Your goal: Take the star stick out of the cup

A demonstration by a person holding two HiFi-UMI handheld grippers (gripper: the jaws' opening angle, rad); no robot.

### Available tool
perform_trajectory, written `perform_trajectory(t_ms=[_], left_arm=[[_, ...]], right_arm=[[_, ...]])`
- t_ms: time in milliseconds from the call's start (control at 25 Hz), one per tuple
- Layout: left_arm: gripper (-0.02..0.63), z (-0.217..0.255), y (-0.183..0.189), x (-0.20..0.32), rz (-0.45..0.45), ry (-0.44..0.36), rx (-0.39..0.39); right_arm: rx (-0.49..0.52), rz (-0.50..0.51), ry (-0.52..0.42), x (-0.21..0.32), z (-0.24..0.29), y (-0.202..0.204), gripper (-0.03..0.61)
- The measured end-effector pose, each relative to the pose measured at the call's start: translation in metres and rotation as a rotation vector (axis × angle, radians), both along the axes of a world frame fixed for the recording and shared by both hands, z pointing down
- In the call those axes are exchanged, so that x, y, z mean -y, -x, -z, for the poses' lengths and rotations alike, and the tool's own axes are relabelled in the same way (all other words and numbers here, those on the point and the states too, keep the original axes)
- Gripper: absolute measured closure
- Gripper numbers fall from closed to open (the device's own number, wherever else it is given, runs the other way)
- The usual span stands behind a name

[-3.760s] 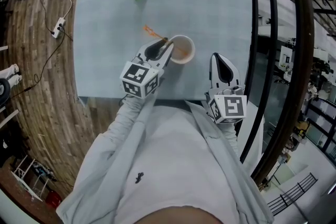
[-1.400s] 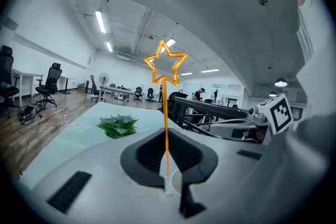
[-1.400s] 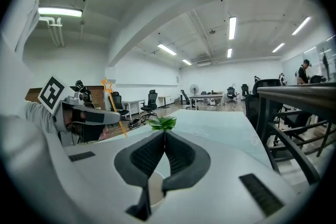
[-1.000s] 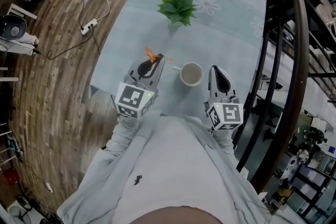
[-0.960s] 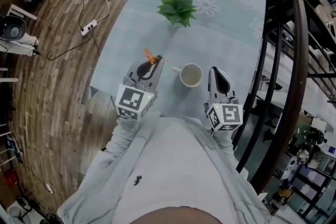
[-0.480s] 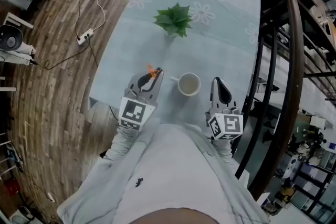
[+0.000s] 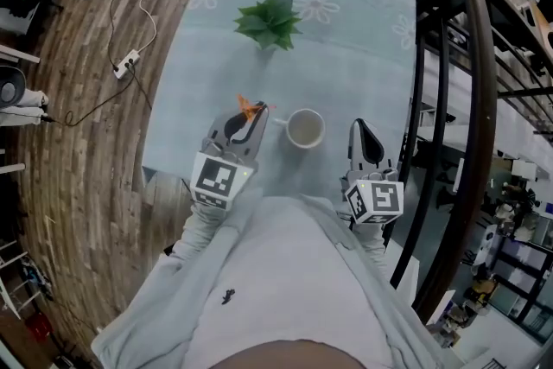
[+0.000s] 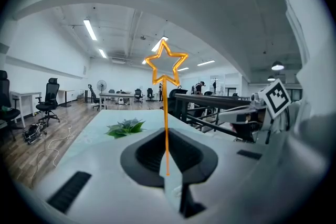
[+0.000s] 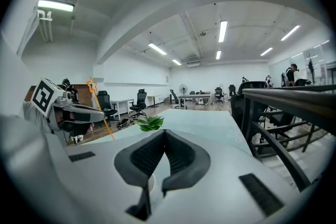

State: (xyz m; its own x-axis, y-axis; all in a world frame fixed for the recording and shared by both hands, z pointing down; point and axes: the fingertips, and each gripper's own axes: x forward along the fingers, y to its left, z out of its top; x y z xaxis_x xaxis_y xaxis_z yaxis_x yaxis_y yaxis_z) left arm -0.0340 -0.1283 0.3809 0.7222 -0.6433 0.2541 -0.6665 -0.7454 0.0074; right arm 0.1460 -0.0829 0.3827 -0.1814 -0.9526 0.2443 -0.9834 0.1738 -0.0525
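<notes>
In the head view, the white cup [image 7: 304,129] stands close to the near edge of the table [image 7: 363,39]. It sits between our two grippers, and no stick shows in it. The left gripper [image 7: 255,112] is just left of the cup, and the orange star stick [image 7: 250,107] pokes out at its tip. So the stick is out of the cup. The right gripper [image 7: 363,134] is on the other side of the cup and is not touching it. A small green plant [image 7: 268,20] stands farther back, well apart from all this.

In the left gripper view, the jaws are squeezed tight on the thin stick, low down near its bottom end. The stick [image 8: 166,113] stands straight up, with the star high above the jaws.

In the right gripper view, the jaw tips are pressed together with nothing between them. Off to the left we can see the other gripper with the star stick [image 9: 102,113] leaning a little.

We think the job is almost done, but some things could still go wrong. The stick is very thin and is held only at its low end, so a quick swing could make it tip or slide out. If the jaws let go here, the stick could roll off the near edge onto the floor. The cup is close too, so a careless move by either gripper could knock it over.
</notes>
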Motion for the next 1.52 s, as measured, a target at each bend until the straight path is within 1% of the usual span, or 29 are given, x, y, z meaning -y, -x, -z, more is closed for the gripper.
perform_trajectory(t_ms=[120, 240, 440, 600, 800, 1200, 1520], left_arm=[[0.584, -0.002, 0.000, 0.001, -0.005, 0.008, -0.006], [0.584, -0.003, 0.001, 0.003, -0.005, 0.016, -0.014], [0.584, -0.005, 0.001, 0.005, 0.000, 0.023, -0.020], [0.584, -0.004, 0.001, 0.005, 0.000, 0.024, -0.021], [0.584, -0.007, 0.003, 0.007, 0.017, 0.047, -0.022], [0.584, -0.011, 0.000, 0.006, 0.026, 0.067, -0.044], [0.584, -0.010, 0.000, 0.006, 0.036, 0.067, -0.054]], right_arm=[[0.016, 0.012, -0.021, -0.001, 0.002, 0.002, 0.563], [0.010, 0.019, -0.035, 0.001, 0.004, 0.005, 0.563], [0.009, 0.024, -0.027, 0.005, 0.001, 0.005, 0.563], [0.034, 0.016, -0.030, 0.005, 0.002, 0.004, 0.563], [0.004, 0.036, -0.007, 0.007, -0.001, 0.006, 0.563], [0.009, 0.048, 0.003, 0.008, -0.004, 0.005, 0.563], [0.006, 0.033, 0.023, 0.004, -0.009, -0.003, 0.563]])
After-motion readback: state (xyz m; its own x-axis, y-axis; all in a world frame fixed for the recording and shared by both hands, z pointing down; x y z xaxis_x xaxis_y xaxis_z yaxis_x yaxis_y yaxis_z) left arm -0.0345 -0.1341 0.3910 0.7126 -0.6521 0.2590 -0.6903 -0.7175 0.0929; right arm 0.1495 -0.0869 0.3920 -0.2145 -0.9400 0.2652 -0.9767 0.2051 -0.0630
